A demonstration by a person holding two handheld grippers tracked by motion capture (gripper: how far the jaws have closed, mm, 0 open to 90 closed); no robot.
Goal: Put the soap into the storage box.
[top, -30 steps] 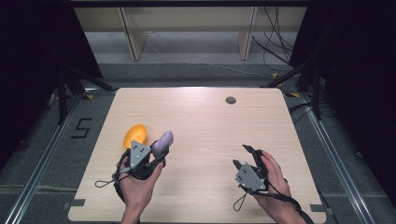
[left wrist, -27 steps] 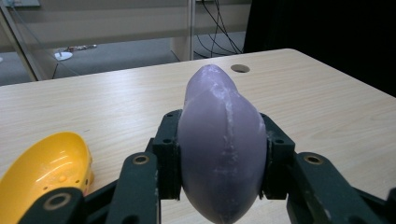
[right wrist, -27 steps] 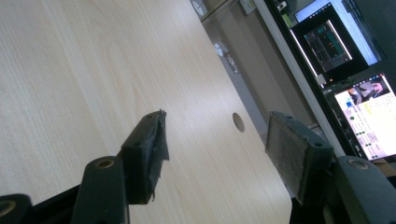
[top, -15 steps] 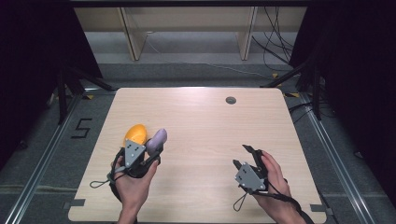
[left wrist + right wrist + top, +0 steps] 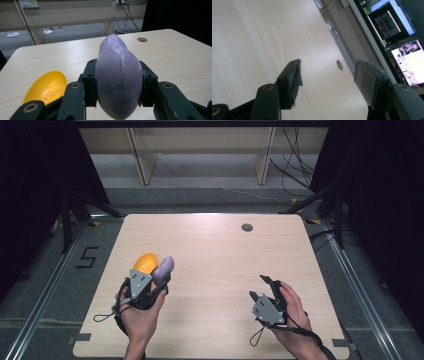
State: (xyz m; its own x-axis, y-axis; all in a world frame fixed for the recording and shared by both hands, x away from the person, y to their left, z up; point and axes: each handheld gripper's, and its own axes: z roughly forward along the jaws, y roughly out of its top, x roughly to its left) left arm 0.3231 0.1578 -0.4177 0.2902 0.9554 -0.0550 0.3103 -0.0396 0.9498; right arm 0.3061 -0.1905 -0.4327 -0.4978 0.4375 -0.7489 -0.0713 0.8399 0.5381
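Observation:
My left gripper (image 5: 161, 278) is shut on a pale purple egg-shaped shell (image 5: 164, 267), which stands up between its black pads (image 5: 90, 82). The purple shell (image 5: 117, 80) bulges out past both pads in the left gripper view. A yellow-orange shell half (image 5: 145, 262) lies on the wooden table (image 5: 225, 250) just left of it, its glossy hollow side (image 5: 46, 86) facing up. My right gripper (image 5: 258, 287) rests low over the table's right front, tilted, open, with nothing between its pads (image 5: 292, 77).
A round cable hole (image 5: 247, 227) sits near the table's far right edge. Beyond the table stand pale shelf legs (image 5: 141, 160) and loose cables (image 5: 292, 165) on the floor. Lit monitors (image 5: 409, 60) show past the table's edge in the right gripper view.
My left hand has drifted slightly left with the purple shell, closing on the yellow half. The right hand has stayed still.

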